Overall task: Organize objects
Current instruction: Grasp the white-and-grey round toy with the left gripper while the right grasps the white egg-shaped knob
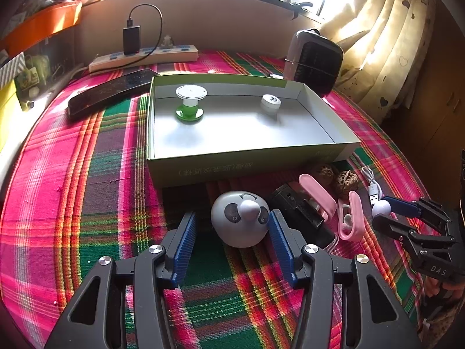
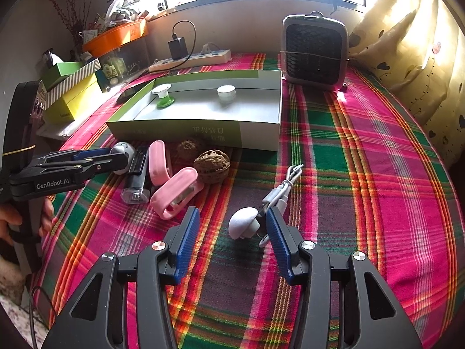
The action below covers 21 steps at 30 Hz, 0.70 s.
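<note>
My left gripper (image 1: 232, 226) is open around a round grey panda-faced gadget (image 1: 239, 218) lying on the plaid cloth; its right pad touches it. My right gripper (image 2: 232, 226) is open around a small white mushroom-shaped plug (image 2: 242, 222) attached to a white USB cable (image 2: 280, 189). The green-and-white open box (image 1: 247, 157) holds a green-based white spool (image 1: 190, 101) and a white cap (image 1: 270, 103). Beside the gadgets lie a black device (image 2: 136, 174), two pink clips (image 2: 174, 192) and two walnuts (image 2: 212, 164).
A black remote (image 1: 110, 93), a power strip with charger (image 1: 145, 56) and a small heater (image 2: 315, 52) stand behind the box. Stacked boxes (image 2: 69, 93) sit at the left, curtains at the right. The right gripper also shows in the left wrist view (image 1: 389, 212).
</note>
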Each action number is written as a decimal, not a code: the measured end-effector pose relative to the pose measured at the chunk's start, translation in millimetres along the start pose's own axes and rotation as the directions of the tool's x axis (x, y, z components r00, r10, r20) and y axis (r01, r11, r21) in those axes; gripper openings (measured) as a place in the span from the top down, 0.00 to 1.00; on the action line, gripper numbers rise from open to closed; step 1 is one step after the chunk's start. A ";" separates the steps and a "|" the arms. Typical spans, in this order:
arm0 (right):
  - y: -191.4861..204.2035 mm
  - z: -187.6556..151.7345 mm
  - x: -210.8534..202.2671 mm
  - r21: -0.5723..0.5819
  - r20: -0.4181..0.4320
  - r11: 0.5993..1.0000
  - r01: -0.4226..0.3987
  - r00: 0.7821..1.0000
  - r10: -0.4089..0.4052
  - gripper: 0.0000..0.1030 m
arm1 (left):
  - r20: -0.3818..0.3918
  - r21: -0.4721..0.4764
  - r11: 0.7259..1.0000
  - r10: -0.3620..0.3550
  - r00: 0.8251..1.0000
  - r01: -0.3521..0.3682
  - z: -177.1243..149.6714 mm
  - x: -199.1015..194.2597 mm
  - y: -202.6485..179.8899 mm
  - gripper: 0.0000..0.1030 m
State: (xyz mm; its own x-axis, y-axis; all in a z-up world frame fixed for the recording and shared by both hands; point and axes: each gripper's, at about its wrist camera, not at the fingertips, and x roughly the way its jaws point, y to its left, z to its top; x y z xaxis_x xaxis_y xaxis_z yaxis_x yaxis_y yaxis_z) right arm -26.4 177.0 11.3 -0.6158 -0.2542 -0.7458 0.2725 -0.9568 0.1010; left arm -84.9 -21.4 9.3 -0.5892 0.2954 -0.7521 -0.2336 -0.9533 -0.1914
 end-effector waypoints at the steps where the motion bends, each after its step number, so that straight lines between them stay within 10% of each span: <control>1: 0.6 0.0 0.1 -0.002 0.000 1.000 0.003 1.000 -0.003 0.56 | 0.000 -0.002 1.000 0.001 1.000 -0.001 0.5 0.1 0.2 0.52; 21: 1.7 0.4 6.3 -0.013 -0.032 1.000 0.029 0.999 -0.029 0.77 | -0.006 -0.051 0.999 0.009 1.000 -0.010 7.4 5.5 2.9 0.53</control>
State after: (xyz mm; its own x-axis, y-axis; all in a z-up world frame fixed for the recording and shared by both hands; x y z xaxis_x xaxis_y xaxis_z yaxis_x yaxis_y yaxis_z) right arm -30.1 173.7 7.0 -0.5994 -0.2216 -0.7692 0.2645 -0.9618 0.0709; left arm -94.6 -22.1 9.3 -0.5865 0.2861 -0.7577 -0.1878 -0.9581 -0.2164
